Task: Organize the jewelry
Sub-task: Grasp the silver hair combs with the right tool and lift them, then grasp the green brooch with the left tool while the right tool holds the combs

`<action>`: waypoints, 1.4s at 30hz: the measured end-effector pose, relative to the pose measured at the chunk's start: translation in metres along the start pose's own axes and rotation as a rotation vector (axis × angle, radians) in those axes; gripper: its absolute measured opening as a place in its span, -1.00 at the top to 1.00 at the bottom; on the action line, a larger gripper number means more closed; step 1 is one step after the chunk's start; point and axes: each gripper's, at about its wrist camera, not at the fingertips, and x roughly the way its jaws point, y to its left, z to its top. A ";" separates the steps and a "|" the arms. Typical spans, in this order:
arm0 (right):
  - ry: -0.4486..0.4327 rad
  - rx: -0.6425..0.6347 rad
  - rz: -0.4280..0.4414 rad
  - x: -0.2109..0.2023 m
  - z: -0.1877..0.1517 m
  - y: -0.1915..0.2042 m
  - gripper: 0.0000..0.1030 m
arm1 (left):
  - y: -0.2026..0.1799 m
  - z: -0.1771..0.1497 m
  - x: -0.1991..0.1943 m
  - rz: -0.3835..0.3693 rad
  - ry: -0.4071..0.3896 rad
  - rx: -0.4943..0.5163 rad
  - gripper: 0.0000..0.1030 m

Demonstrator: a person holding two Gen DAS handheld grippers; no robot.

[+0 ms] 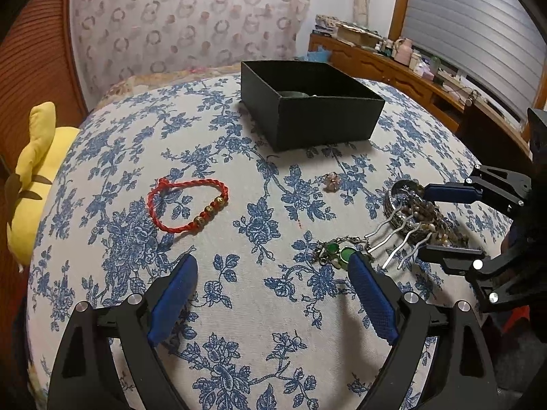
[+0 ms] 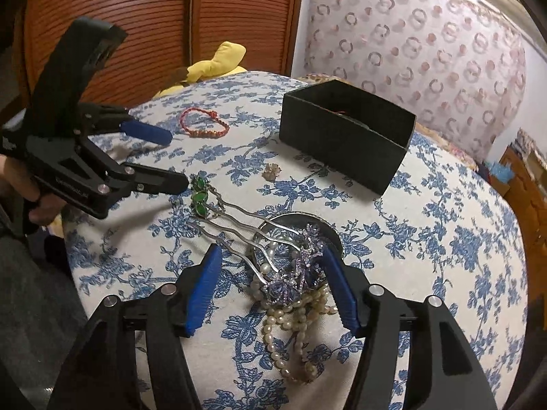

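Note:
A black open box stands at the far side of the blue-floral table; something dark lies inside. A red braided bracelet with gold beads lies left of centre. My left gripper is open and empty, its right finger beside a green-stone hairpin. My right gripper is open, its fingers either side of a purple beaded silver hair comb lying on a pearl necklace and a metal bangle.
A small pink flower piece lies between the box and the pile. A yellow plush toy sits off the table's left edge. A wooden cabinet with clutter runs along the right.

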 end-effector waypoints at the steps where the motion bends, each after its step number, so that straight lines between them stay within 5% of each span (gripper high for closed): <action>1: 0.000 -0.003 -0.004 0.000 0.000 0.000 -0.19 | -0.001 0.000 0.000 0.000 0.000 0.000 -0.67; 13: -0.049 0.132 0.026 -0.014 0.001 -0.034 0.76 | -0.005 0.000 -0.001 -0.002 0.001 0.005 -0.67; 22: -0.105 0.190 0.020 -0.024 0.005 -0.046 0.78 | -0.018 0.002 0.001 -0.025 -0.006 0.025 -0.67; 28: -0.113 0.202 0.011 -0.027 0.003 -0.049 0.78 | -0.024 0.007 0.003 -0.041 -0.014 -0.002 -0.38; 42: -0.112 0.214 0.014 -0.024 0.003 -0.048 0.78 | -0.023 0.004 0.009 0.081 0.013 0.020 -0.38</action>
